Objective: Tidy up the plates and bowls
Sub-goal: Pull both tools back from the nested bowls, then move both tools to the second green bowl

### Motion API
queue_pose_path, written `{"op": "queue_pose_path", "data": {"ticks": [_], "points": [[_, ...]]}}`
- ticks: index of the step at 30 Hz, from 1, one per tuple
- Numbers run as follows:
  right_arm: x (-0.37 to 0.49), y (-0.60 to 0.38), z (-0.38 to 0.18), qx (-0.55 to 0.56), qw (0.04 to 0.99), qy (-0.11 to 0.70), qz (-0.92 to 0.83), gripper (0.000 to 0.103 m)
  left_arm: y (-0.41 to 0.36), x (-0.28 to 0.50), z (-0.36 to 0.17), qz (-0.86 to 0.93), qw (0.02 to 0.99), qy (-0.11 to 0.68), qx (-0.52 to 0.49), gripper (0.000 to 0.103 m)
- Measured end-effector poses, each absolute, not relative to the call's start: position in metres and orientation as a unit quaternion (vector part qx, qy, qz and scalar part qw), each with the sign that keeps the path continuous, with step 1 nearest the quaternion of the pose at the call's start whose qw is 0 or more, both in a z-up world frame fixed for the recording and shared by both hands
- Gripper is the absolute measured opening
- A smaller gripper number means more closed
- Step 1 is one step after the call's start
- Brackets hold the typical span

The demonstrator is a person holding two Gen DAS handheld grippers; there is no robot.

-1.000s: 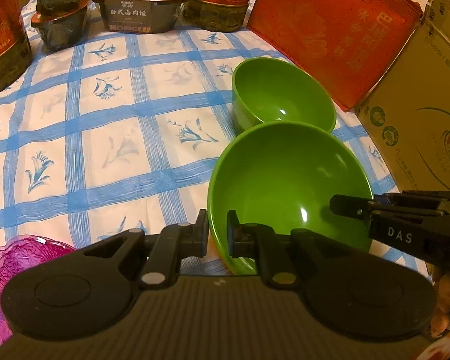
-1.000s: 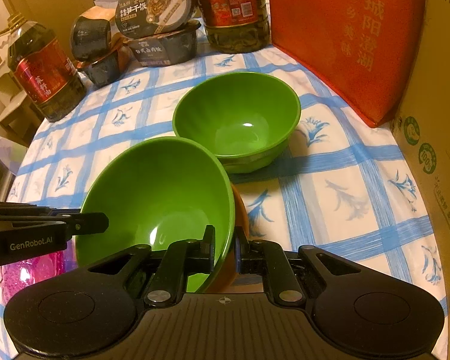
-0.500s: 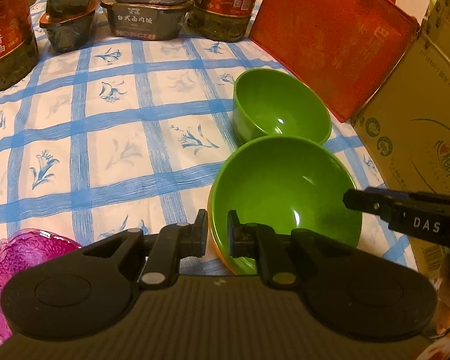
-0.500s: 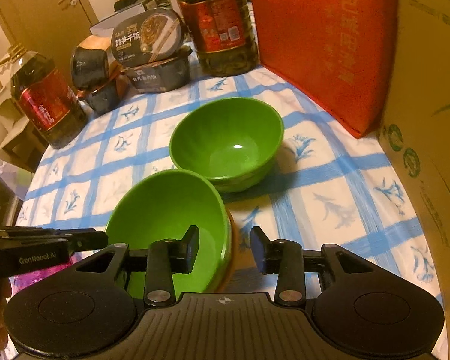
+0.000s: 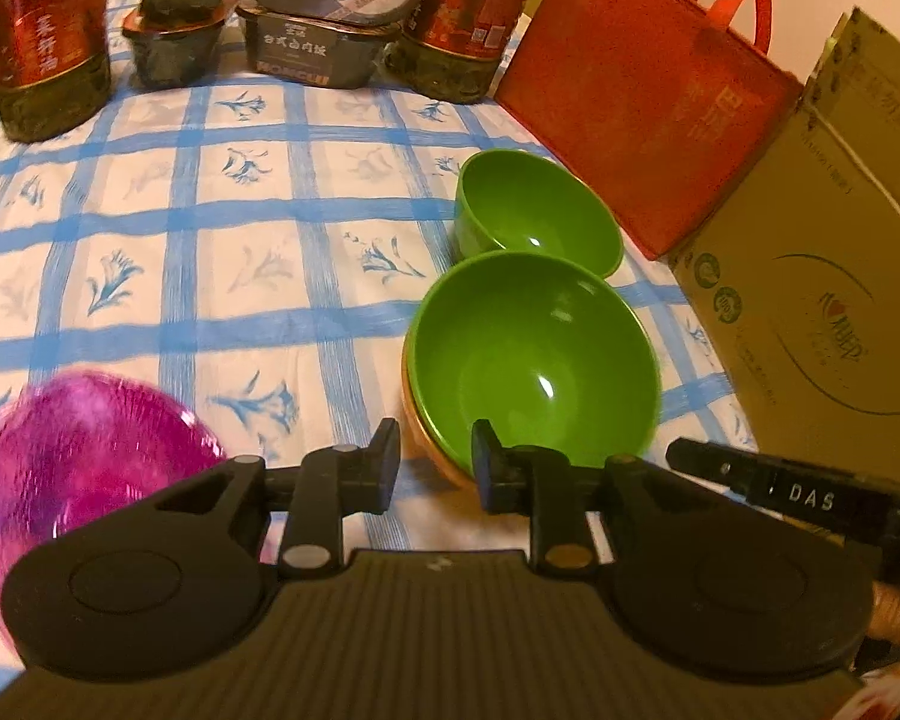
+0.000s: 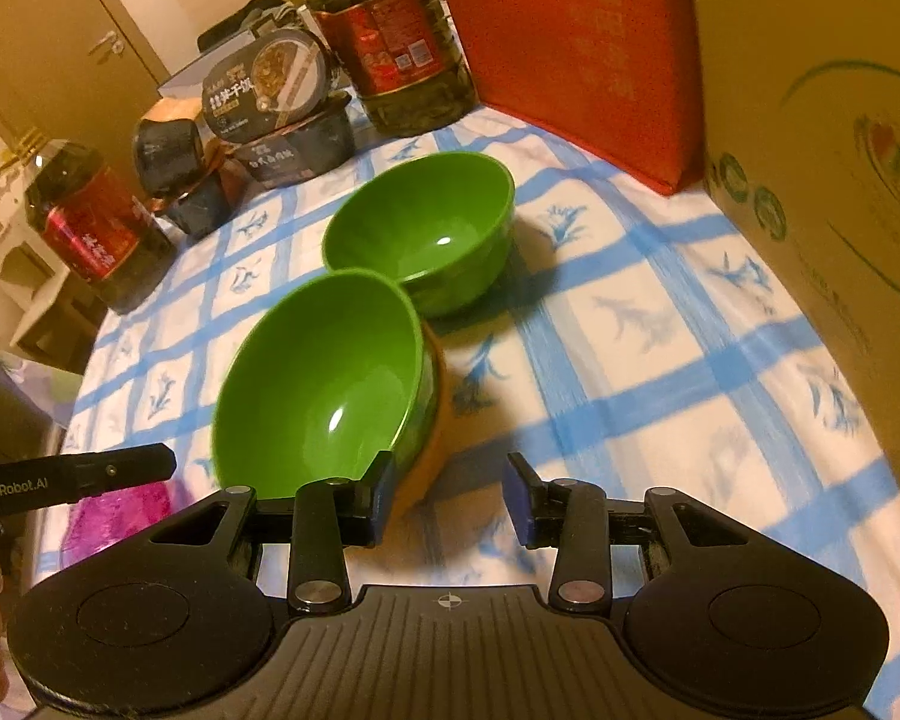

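Observation:
A green bowl (image 5: 534,360) (image 6: 324,396) sits nested in an orange bowl (image 5: 426,450) (image 6: 429,450) on the blue-checked tablecloth. A second green bowl (image 5: 534,222) (image 6: 426,228) stands just behind it. My left gripper (image 5: 435,468) hangs at the nested bowl's near rim. Its jaws are opening, and the rim shows in the gap with neither pad pressing on it. My right gripper (image 6: 450,498) stands open at the bowl's right side, with only cloth between its fingers. A purple glass plate (image 5: 84,456) (image 6: 120,510) lies to the left.
A cardboard box (image 5: 810,276) and a red bag (image 5: 642,108) wall in the right side. Oil bottles (image 5: 42,42) (image 6: 396,42) and instant-food boxes (image 5: 324,18) line the far edge. Each view shows the other gripper's finger low at the side.
Both grippers were shut on the tilted green bowl's rim. They have let go and drawn back, and the bowl now rests level in the orange bowl.

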State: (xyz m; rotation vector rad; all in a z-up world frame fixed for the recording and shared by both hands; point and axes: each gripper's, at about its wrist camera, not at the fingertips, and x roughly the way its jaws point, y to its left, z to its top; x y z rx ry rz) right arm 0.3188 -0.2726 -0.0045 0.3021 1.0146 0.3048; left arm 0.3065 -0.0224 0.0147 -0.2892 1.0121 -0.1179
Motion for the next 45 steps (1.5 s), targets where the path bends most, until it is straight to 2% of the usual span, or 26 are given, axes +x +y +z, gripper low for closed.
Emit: {"op": "queue_pose_path", "data": {"ticks": [6,11,13,21,35,45], "points": [[0.285,-0.276,0.001,0.147,0.848,0.488,0.144,0.041,-0.024,0.274,0.016,-0.049,0.862,0.481,-0.151,0.031],[0.261,-0.276,0.006,0.134,0.853,0.486,0.136,0.057,-0.032,0.248,0.016,-0.044,0.868,0.476,-0.131,0.043],[0.252,-0.276,0.008,0.129,0.855,0.485,0.133,0.059,-0.034,0.239,0.015,-0.044,0.869,0.474,-0.131,0.051],[0.238,-0.279,0.009,0.126,0.853,0.488,0.132,0.061,-0.042,0.222,0.013,-0.032,0.877,0.469,-0.102,0.065],[0.245,-0.285,0.015,0.128,0.852,0.491,0.129,0.062,-0.042,0.232,0.024,-0.064,0.876,0.469,-0.092,0.073],[0.291,-0.299,0.041,0.155,0.858,0.474,0.122,0.062,-0.034,0.298,0.055,-0.087,0.882,0.457,-0.066,0.073]]}}
